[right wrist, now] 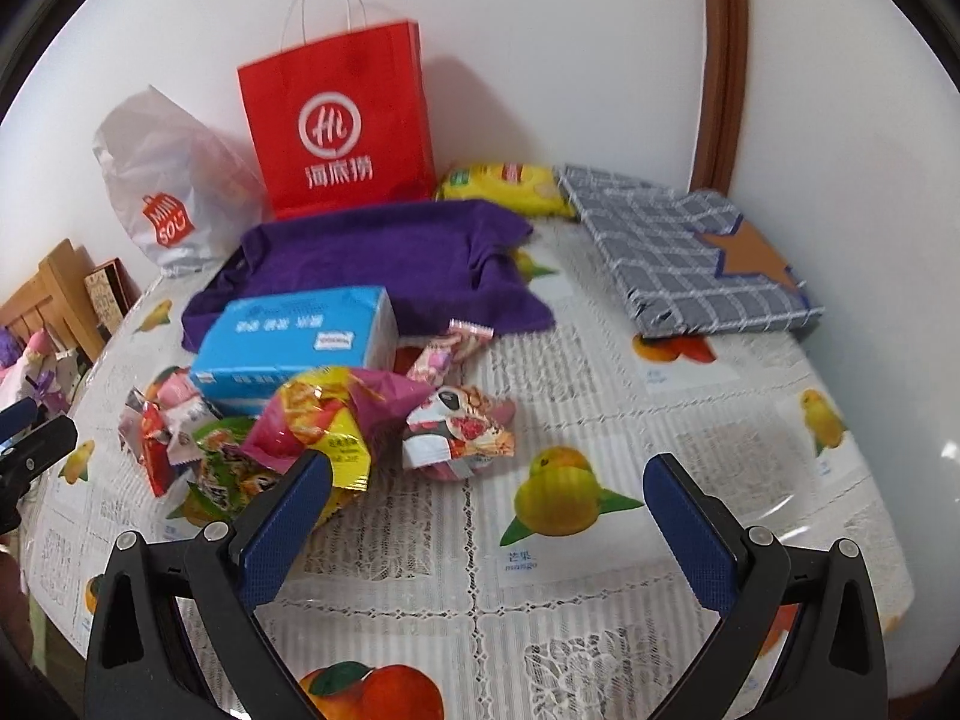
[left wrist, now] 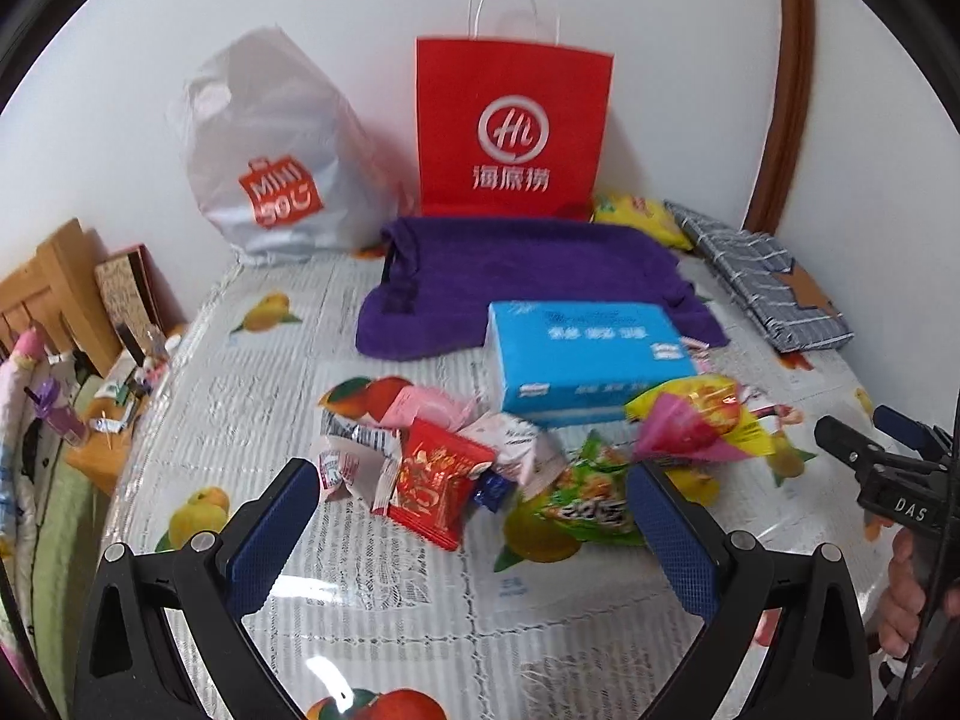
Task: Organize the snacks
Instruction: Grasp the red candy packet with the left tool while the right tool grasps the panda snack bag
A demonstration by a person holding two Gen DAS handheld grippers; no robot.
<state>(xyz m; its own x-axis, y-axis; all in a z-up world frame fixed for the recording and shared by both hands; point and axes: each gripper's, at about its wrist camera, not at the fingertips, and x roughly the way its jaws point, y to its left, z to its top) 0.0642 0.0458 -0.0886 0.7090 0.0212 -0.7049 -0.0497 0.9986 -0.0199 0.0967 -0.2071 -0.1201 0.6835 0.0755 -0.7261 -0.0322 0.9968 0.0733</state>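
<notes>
A heap of snack packets lies on the fruit-print tablecloth [left wrist: 372, 576]: a red packet [left wrist: 435, 489], a green packet [left wrist: 591, 495], a yellow-and-pink bag [left wrist: 696, 420] and small pink-white wrappers [left wrist: 420, 405]. My left gripper [left wrist: 474, 480] stands open just before the red and green packets, holding nothing. In the right wrist view the yellow-and-pink bag [right wrist: 324, 426] and a crumpled pink-white packet [right wrist: 459, 429] lie ahead. My right gripper [right wrist: 489, 483] is open and empty, its left finger near the yellow bag. A red paper bag [left wrist: 513, 126] stands by the wall.
A blue tissue box [left wrist: 585, 360] sits on a purple towel [left wrist: 528, 276]. A white plastic bag [left wrist: 270, 156], a yellow chip bag [left wrist: 639, 216] and a grey checked folded cloth [left wrist: 756, 276] line the back. A wooden bedside stand [left wrist: 66, 312] lies left of the table edge.
</notes>
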